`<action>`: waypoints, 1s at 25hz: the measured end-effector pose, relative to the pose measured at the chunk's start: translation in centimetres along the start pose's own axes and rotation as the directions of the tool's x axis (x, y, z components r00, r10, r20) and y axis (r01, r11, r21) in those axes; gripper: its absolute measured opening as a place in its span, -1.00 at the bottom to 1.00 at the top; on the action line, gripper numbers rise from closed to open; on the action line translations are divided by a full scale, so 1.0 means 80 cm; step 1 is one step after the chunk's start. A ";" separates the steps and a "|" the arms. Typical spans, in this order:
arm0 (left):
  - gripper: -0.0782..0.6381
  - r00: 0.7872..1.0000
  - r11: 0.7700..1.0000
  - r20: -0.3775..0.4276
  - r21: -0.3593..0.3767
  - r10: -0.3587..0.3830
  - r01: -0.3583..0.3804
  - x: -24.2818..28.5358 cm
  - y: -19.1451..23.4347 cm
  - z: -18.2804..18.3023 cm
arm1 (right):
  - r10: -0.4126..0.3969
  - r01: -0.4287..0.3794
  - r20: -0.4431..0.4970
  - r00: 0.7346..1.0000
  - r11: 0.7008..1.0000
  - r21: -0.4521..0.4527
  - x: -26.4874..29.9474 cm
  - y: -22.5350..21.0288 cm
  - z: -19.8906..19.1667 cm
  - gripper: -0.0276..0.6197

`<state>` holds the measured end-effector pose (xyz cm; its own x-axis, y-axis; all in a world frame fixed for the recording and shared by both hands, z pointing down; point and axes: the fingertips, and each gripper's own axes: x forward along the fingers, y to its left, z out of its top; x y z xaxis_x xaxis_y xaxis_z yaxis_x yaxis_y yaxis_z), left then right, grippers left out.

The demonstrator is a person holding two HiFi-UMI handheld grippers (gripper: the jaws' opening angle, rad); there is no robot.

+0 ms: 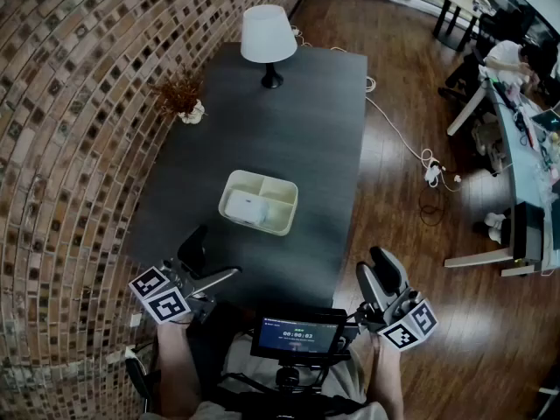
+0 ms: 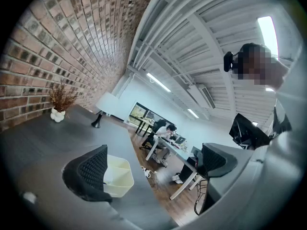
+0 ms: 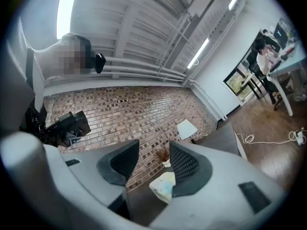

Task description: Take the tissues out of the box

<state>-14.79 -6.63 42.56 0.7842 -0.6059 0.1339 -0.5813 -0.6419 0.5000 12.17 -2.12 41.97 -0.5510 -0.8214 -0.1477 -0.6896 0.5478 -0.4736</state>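
Note:
A cream box (image 1: 282, 196) with compartments lies on the dark table (image 1: 297, 112), with white tissues (image 1: 248, 207) in its near left compartment. My left gripper (image 1: 210, 259) hovers over the table's near left corner, short of the box, jaws spread wide with nothing between them. In the left gripper view the box (image 2: 120, 175) shows beside the left finger (image 2: 90, 172). My right gripper (image 1: 383, 265) is off the table's near right corner, over the floor. Its jaws stand open with a modest gap, empty. The box (image 3: 162, 185) appears low between the right gripper's fingers (image 3: 188, 166), far off.
A white-shaded lamp (image 1: 268, 35) stands at the table's far end. A small vase of dried plant (image 1: 182, 100) sits by the brick wall (image 1: 79, 112). A cable and power strip (image 1: 430, 170) lie on the wooden floor. A person sits at desks (image 1: 516, 68) far right. A small screen (image 1: 297, 334) is below me.

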 end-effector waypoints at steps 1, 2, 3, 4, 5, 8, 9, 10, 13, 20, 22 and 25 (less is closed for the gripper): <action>0.89 1.000 1.000 -0.004 0.003 0.001 -0.001 0.001 0.000 -0.001 | 0.004 -0.004 0.002 1.000 1.000 0.003 0.000 0.000 0.001 -0.25; 0.89 1.000 1.000 -0.007 0.006 0.002 -0.002 0.003 -0.001 -0.001 | 0.007 -0.007 0.004 1.000 1.000 0.006 -0.001 0.000 0.001 -0.25; 0.89 1.000 1.000 -0.010 0.008 0.003 -0.003 0.004 -0.001 -0.002 | 0.010 -0.010 0.006 1.000 1.000 0.008 -0.001 0.000 0.001 -0.25; 0.89 1.000 1.000 -0.014 0.011 0.004 -0.004 0.005 -0.001 -0.003 | 0.012 -0.012 0.007 1.000 1.000 0.011 -0.001 0.000 0.001 -0.26; 0.89 1.000 1.000 -0.019 0.014 0.005 -0.005 0.005 -0.002 -0.005 | 0.015 -0.015 0.007 1.000 1.000 0.012 -0.002 0.001 0.001 -0.26; 0.89 0.999 1.000 -0.041 0.026 0.009 -0.008 0.007 -0.002 -0.011 | 0.024 -0.024 0.007 1.000 1.000 0.013 -0.002 0.002 0.001 -0.26; 0.89 0.999 1.000 -0.049 0.029 0.013 -0.012 0.007 -0.001 -0.013 | 0.026 -0.027 0.008 1.000 1.000 0.013 -0.002 0.003 0.001 -0.26; 0.89 0.998 0.999 -0.056 0.033 0.017 -0.015 0.007 -0.001 -0.015 | 0.029 -0.029 0.009 1.000 0.999 0.014 -0.002 0.003 0.001 -0.27; 0.89 0.997 0.999 -0.071 0.040 0.026 -0.023 0.007 0.002 -0.020 | 0.033 -0.033 0.008 0.999 0.999 0.013 -0.001 0.004 0.001 -0.27; 0.89 0.996 0.999 -0.084 0.041 0.015 -0.012 0.009 0.001 -0.021 | 0.039 -0.039 -0.001 0.999 0.999 0.010 0.004 0.007 0.001 -0.27; 0.89 0.996 0.999 -0.086 0.042 0.009 -0.006 0.011 -0.001 -0.021 | 0.044 -0.044 -0.003 0.999 0.999 0.009 0.006 0.009 0.002 -0.27; 0.89 0.996 0.999 -0.091 0.043 0.003 0.001 0.012 -0.002 -0.022 | 0.050 -0.050 -0.007 0.999 0.999 0.005 0.010 0.012 0.003 -0.27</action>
<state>-13.58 -6.31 44.12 0.7990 -0.5624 0.2129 -0.5894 -0.6622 0.4627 11.20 -2.31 41.18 -0.5882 -0.7917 -0.1647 -0.6587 0.5873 -0.4703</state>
